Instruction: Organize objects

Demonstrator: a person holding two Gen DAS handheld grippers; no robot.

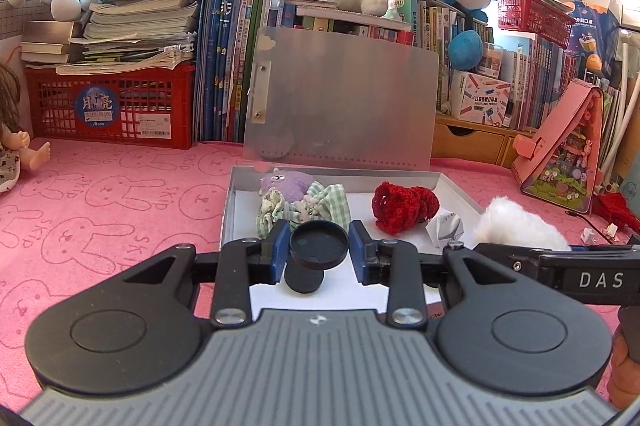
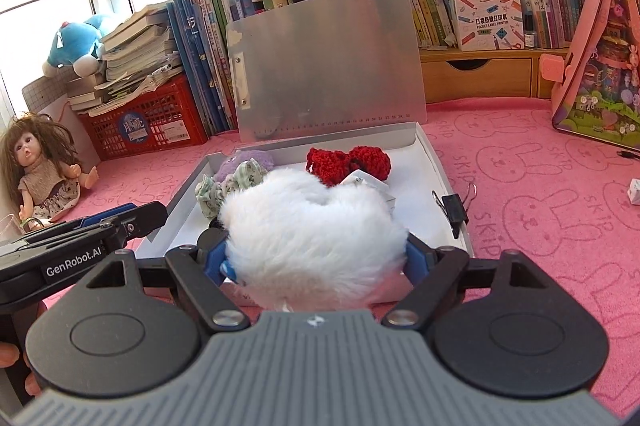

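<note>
Here the left gripper (image 1: pixel 319 251) is clamped on a small black round lid-like piece (image 1: pixel 319 244), its blue pads pressed against either side of the disc, and a second black round part (image 1: pixel 304 278) shows just beneath it. Both hang over the near end of the shallow white box (image 1: pixel 227 210) that lies open on the pink bunny-print cloth (image 1: pixel 112 202).

The right gripper (image 2: pixel 316 258) is closed on a fluffy white scrunchie (image 2: pixel 312 222), which bulges out between and above the blue pads and hides most of them. It is held over the near edge of the same box, just to the right of the left gripper.

Ahead of the left gripper's tips, inside the box, lie a green checked scrunchie (image 1: pixel 298 206) and, touching it on the far side, a purple plush piece (image 1: pixel 286 182). Ahead and to the right sits a red knitted scrunchie (image 1: pixel 402 204), with a crumpled bit of paper (image 1: pixel 446 230) just in front of it. From the right gripper's view a black binder clip (image 2: pixel 454 208) rests by the box's right wall.

Beyond the box a metal clipboard (image 1: pixel 344 94) stands upright against a row of books (image 1: pixel 224 54). Far off to the left sit a red crate (image 1: pixel 112 106) and a doll (image 2: pixel 40 170).
</note>
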